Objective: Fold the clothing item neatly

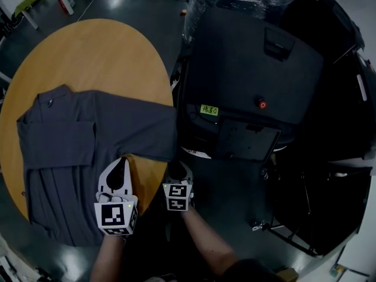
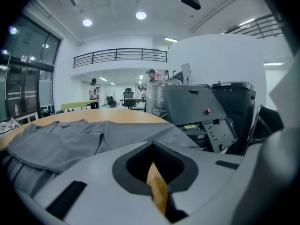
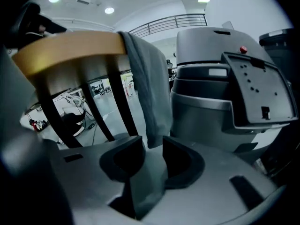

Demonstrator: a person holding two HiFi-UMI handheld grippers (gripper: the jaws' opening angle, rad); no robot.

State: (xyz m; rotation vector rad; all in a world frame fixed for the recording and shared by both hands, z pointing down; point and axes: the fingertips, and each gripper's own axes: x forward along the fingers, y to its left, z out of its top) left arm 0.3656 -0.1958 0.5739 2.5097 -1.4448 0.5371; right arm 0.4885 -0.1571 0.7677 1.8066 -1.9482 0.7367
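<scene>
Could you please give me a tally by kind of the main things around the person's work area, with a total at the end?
grey garment: 1
round wooden table: 1
claws: 2, the left claw and the right claw
black machine with a red button: 1
Total: 5

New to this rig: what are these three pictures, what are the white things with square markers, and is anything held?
They are hand tools with two jaws; a person holds one in each hand. The head view looks down from the person's head; each gripper view looks along one tool's jaws. A grey shirt lies on the round wooden table, one sleeve hanging over its edge. The left gripper has its jaws together, empty. The right gripper has its jaws apart, with the hanging sleeve between them, not clamped.
</scene>
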